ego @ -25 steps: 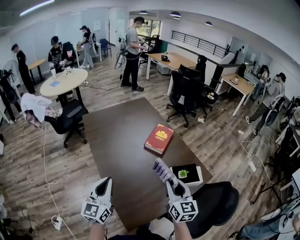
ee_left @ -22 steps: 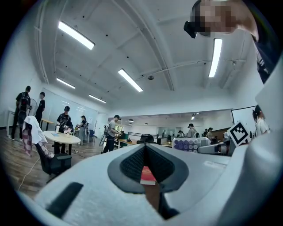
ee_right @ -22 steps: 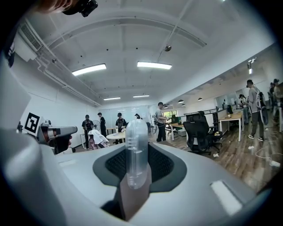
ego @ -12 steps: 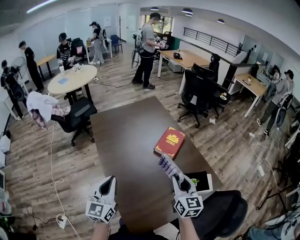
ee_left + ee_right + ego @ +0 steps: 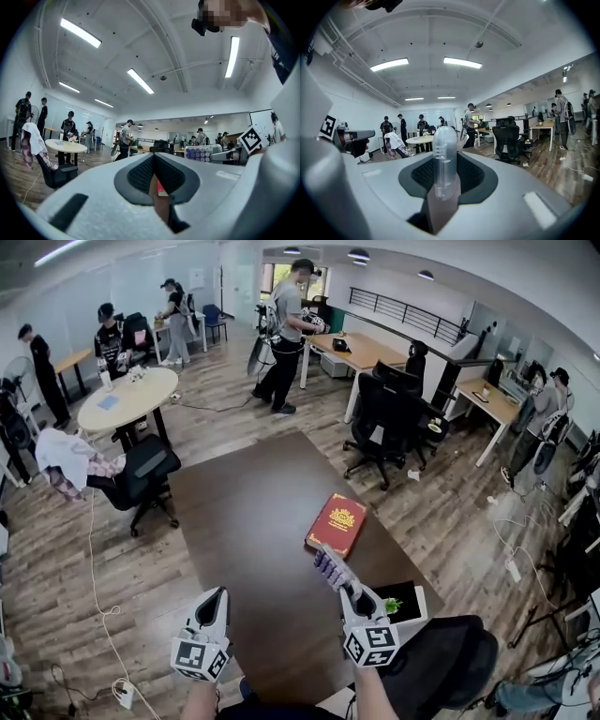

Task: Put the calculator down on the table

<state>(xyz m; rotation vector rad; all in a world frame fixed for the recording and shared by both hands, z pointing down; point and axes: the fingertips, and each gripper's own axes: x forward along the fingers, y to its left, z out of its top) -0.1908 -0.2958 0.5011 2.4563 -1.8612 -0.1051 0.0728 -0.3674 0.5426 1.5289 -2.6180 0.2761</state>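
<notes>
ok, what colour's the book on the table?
Book: red, gold emblem; best in the head view.

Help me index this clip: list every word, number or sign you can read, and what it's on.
Nothing reads clearly.
On the red book: gold emblem and lettering, too small to read.
On the calculator: key legends too blurred to read.
On the marker cubes: square code patterns, no words.
</notes>
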